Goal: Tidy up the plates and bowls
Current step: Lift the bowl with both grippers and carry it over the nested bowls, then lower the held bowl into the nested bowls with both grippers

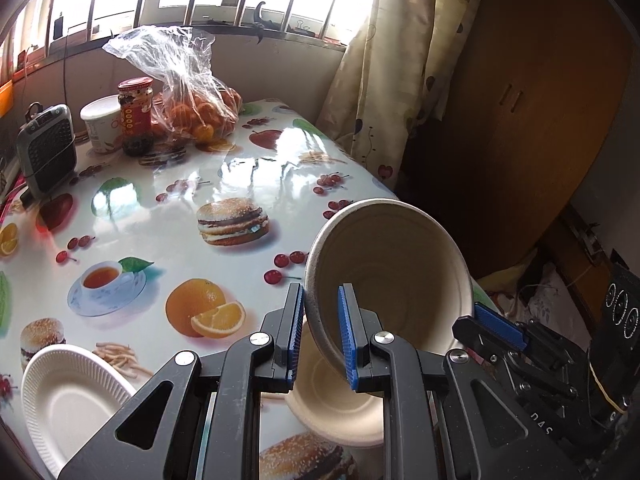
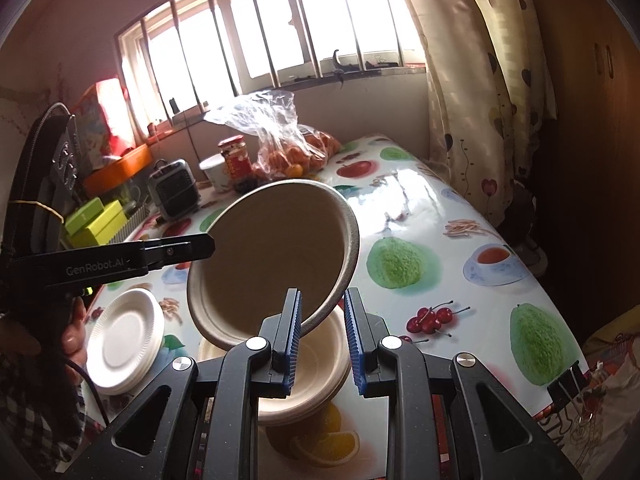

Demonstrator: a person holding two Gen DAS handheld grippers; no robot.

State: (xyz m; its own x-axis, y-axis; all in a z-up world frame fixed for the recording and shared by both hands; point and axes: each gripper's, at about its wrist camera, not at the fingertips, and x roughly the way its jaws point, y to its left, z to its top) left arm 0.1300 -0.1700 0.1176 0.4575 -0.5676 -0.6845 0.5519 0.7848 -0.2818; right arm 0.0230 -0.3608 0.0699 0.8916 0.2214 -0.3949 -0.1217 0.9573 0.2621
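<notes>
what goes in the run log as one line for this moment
step: stacking bowls | left gripper: shut on tilted bowl rim | right gripper: shut on the same rim | below: bowl on table | white plates: stacked beside

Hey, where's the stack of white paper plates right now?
The stack of white ribbed paper plates sits on the fruit-print tablecloth, lower left in both views, left of the beige bowls.

left gripper [image 1: 320, 330] jaws clamped on tilted bowl [image 1: 394, 276] rim, right gripper [image 2: 322, 338] jaws clamped on opposite rim, both pitched downward, hand [image 2: 74, 334] gripping left handle
</notes>
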